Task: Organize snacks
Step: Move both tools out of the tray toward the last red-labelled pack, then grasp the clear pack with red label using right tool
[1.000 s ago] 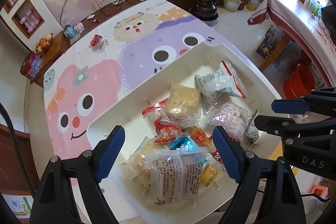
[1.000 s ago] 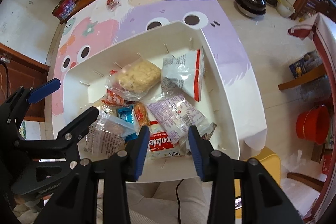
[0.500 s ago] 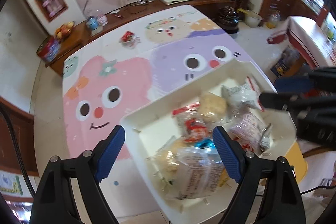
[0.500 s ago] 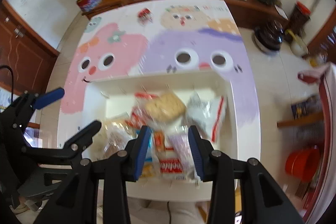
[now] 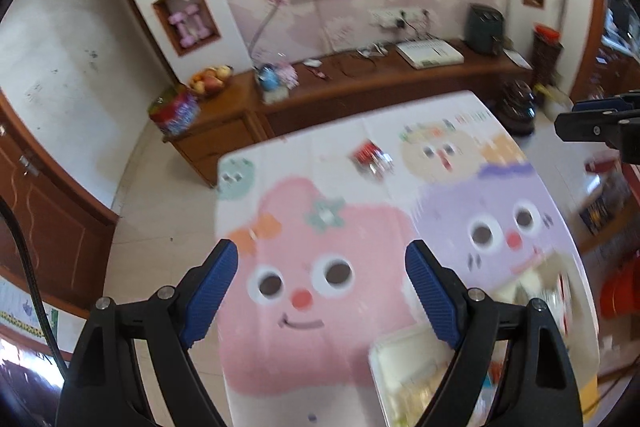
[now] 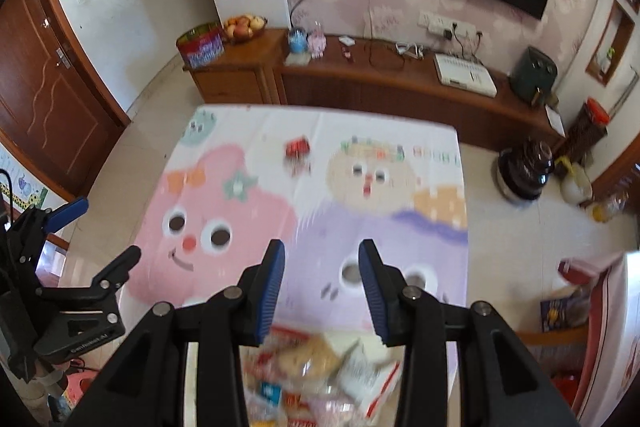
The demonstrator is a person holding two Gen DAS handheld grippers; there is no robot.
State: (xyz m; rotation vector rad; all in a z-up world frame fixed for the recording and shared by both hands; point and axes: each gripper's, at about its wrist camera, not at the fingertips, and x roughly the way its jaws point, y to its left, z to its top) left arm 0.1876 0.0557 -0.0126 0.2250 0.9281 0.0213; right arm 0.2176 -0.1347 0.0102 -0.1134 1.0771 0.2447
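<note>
A white tray (image 5: pixel 404 355) heaped with wrapped snacks (image 6: pixel 320 359) lies at the near end of the cartoon tablecloth (image 5: pixel 320 227), blurred at the bottom of both views. A single red snack packet (image 5: pixel 370 157) (image 6: pixel 298 147) lies alone near the table's far end. My left gripper (image 5: pixel 322 255) hangs above the pink cartoon face, jaws wide open and empty. My right gripper (image 6: pixel 322 287) hovers over the tray's far edge, its blue pads a narrow gap apart with nothing between them. Each gripper shows in the other's view: right gripper (image 5: pixel 568 115), left gripper (image 6: pixel 102 233).
A wooden sideboard (image 6: pixel 360 83) runs along the far wall beyond the table, carrying a fruit bowl (image 6: pixel 244 25), a colourful tin (image 6: pixel 200 47) and a white box (image 6: pixel 464 73). A dark pot (image 6: pixel 528 171) stands on the floor to the right. A red bucket (image 5: pixel 618 291) sits right of the table.
Both grippers have risen and tipped upward away from the tray. The tray has slid from the middle to the bottom of both views, and the far wall has come into sight. Jaw gaps look unchanged.
</note>
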